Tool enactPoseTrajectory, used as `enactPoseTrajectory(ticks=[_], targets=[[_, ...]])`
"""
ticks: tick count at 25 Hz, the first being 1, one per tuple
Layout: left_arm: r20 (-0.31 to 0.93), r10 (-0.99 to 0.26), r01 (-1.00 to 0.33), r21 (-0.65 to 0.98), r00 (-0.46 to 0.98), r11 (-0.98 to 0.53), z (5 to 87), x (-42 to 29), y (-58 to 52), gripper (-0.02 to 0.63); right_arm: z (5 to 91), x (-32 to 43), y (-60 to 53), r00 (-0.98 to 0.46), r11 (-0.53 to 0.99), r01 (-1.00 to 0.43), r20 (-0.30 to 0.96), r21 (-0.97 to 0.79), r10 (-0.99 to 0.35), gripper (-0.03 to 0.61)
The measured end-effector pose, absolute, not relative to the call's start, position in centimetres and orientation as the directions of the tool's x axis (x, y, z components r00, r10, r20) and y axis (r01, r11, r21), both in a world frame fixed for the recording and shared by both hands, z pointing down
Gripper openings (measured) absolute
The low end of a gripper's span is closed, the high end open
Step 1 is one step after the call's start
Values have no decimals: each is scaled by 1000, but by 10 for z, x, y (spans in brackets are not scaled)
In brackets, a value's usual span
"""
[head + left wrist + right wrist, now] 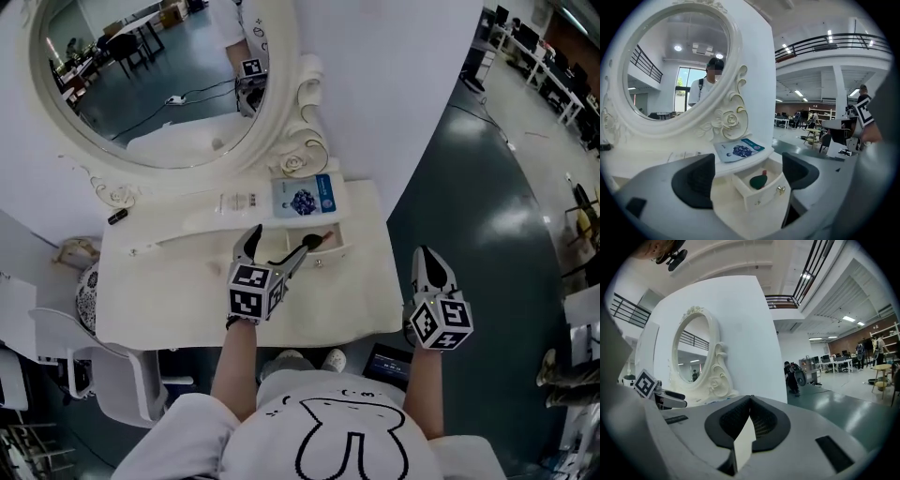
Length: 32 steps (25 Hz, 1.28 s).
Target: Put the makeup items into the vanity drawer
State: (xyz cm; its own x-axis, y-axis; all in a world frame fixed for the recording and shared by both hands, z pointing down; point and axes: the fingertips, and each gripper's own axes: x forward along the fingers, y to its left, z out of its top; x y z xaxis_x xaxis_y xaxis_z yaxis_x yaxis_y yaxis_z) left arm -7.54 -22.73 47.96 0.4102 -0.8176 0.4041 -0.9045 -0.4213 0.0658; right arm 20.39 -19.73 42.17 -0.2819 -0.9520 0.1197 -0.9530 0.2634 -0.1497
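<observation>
The small vanity drawer (339, 247) stands pulled out at the right of the white vanity top (169, 291). In the left gripper view a dark green makeup item with a red tip (759, 180) lies inside the drawer (761, 197). My left gripper (284, 237) hovers just in front of the drawer, its jaws wide apart with nothing between them (747, 163). My right gripper (427, 255) hangs off the table's right edge over the floor; its pads meet at the tip (750, 399) and hold nothing.
An oval mirror in an ornate white frame (159, 75) rises behind the tabletop. A blue and white booklet (305, 197) and a flat white pack (234, 202) lie on the shelf above the drawer. A small black object (116, 217) rests far left. A white chair (103, 370) stands lower left.
</observation>
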Motion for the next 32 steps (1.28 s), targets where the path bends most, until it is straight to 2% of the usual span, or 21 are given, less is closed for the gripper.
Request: enactPoseTrajectory(ticks=[8, 17, 25, 32], targets=[[405, -859, -944, 33, 313, -328, 476, -126, -206, 451, 418, 150, -209, -395, 377, -913, 107, -157, -912, 9], [413, -886, -975, 16, 210, -224, 477, -207, -179, 451, 417, 93, -209, -432, 411, -896, 110, -168, -895, 9], [421, -887, -980, 25, 192, -200, 477, -264, -162, 451, 411, 45, -202, -434, 416, -896, 105, -153, -895, 9], [461, -862, -977, 63, 211, -206, 498, -280, -163, 451, 430, 20, -197, -438, 418, -897, 167, -143, -883, 9]])
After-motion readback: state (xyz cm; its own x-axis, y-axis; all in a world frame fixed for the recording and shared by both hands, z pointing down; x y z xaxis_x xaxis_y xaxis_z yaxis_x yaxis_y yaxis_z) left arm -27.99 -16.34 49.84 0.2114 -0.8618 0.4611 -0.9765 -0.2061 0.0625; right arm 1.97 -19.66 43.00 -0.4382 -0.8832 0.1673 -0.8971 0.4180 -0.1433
